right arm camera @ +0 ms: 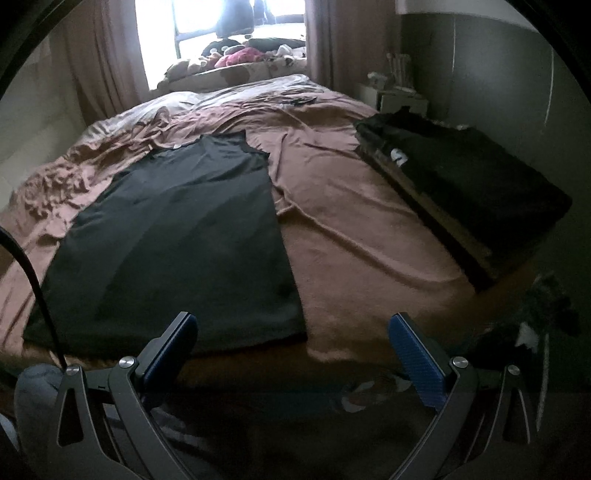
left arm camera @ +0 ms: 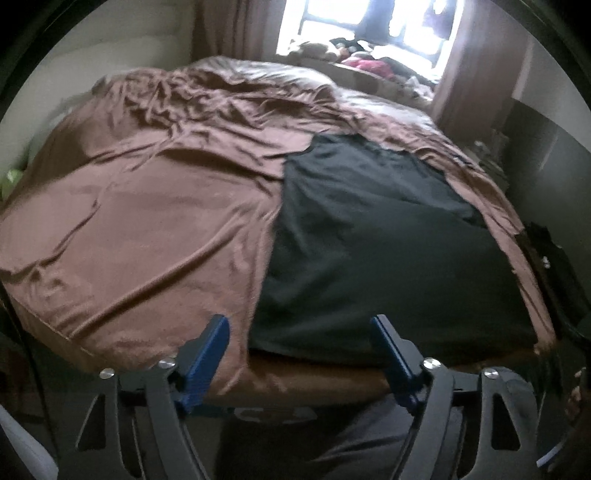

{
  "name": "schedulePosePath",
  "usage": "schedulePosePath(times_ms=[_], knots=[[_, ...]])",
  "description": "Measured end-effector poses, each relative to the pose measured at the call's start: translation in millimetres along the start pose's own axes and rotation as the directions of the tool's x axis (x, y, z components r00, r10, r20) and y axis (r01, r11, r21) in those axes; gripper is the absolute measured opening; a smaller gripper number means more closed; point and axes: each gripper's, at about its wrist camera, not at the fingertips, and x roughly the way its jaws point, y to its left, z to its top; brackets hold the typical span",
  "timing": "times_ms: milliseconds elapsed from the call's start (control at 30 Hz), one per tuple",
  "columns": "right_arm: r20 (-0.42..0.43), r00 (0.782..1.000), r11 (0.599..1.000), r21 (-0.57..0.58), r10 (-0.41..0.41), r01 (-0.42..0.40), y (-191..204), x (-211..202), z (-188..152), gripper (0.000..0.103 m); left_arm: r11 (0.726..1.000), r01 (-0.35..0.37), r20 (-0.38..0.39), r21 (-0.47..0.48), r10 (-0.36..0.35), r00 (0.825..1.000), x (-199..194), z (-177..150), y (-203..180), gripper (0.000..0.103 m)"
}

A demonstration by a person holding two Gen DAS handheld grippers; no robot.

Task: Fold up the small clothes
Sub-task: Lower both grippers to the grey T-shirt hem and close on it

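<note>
Dark grey sleeveless garment (right arm camera: 173,236) of thin smooth cloth lies spread flat on the brown wrinkled bed sheet (left arm camera: 147,221), with its long axis going away from me toward the bright window (right arm camera: 207,22). Its wide bottom hem is at the near edge of the bed, just ahead of both tools, and the narrow shoulder part is at the far end.

For the next move I judge that the hem corners matter. In the left wrist view, my left gripper (left arm camera: 299,325) has the left hem corner just ahead, between its blue fingers (left arm camera: 218,328); the cloth goes from there to the right. In the right wrist view, my right gripper (right arm camera: 291,325) stands at the right hem corner, so the garment lies mostly to its left. Each hand is near its own corner; I cannot say which is nearer.

Both pairs of fingers are spread apart and hold nothing. No pad touches the cloth as far as I see.

Some things are hard to read. The near hem is in shadow at the bed edge, so I cannot tell if it hangs over. Both views are a little blurred. A stack of dark folded clothes (right arm camera: 461,177) lies on the right side of the bed, well apart from the garment. The far neckline is small and unclear.
</note>
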Motion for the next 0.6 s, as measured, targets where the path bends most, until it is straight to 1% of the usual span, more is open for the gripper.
schedulePosePath(times_ms=[100, 133, 167, 233, 267, 300, 333, 367, 433, 500, 533, 600], knots=[[0.001, 0.998, 0.997, 0.048, 0.061, -0.061, -16, 8, 3, 0.103, 1.0, -0.015, -0.022, -0.02, 0.015, 1.0, 12, -3, 10, 0.066], [0.002, 0.997, 0.996, 0.056, 0.073, -0.073, -20, 9, 3, 0.1, 0.999, -0.016, -0.032, -0.028, 0.015, 0.999, 17, -4, 13, 0.061], [0.003, 0.996, 0.995, 0.061, 0.085, -0.085, -25, 13, 4, 0.098, 0.999, -0.021, -0.047, -0.038, 0.019, 0.999, 22, -6, 17, 0.059], [-0.012, 0.994, 0.992, 0.064, 0.109, -0.108, -31, 20, 5, 0.087, 0.998, -0.02, -0.063, -0.055, 0.017, 0.998, 29, -8, 21, 0.051], [-0.02, 0.993, 0.991, 0.063, 0.118, -0.117, -34, 25, 5, 0.083, 0.998, -0.014, -0.069, -0.064, 0.01, 0.998, 32, -8, 22, 0.05], [-0.034, 0.991, 0.989, 0.064, 0.133, -0.13, -37, 29, 4, 0.077, 0.997, -0.003, -0.071, -0.074, -0.002, 0.997, 35, -9, 24, 0.047], [-0.047, 0.988, 0.987, 0.067, 0.148, -0.145, -40, 32, 3, 0.073, 0.997, 0.002, -0.072, -0.076, -0.007, 0.997, 37, -11, 23, 0.046], [-0.056, 0.985, 0.985, 0.072, 0.163, -0.159, -43, 36, 4, 0.072, 0.997, 0.006, -0.074, -0.078, -0.012, 0.997, 38, -11, 23, 0.046], [-0.074, 0.978, 0.978, 0.079, 0.198, -0.192, -49, 43, 3, 0.065, 0.997, 0.007, -0.081, -0.078, -0.013, 0.997, 42, -13, 22, 0.046], [-0.086, 0.97, 0.972, 0.078, 0.229, -0.223, -52, 47, 4, 0.061, 0.996, 0.0, -0.092, -0.085, -0.008, 0.996, 48, -15, 23, 0.045], [-0.092, 0.967, 0.97, 0.074, 0.237, -0.231, -54, 49, 4, 0.059, 0.996, 0.007, -0.098, -0.092, -0.016, 0.995, 51, -16, 24, 0.042], [-0.103, 0.962, 0.967, 0.067, 0.251, -0.245, -55, 53, 3, 0.055, 0.994, 0.025, -0.109, -0.103, -0.037, 0.993, 57, -17, 25, 0.039]])
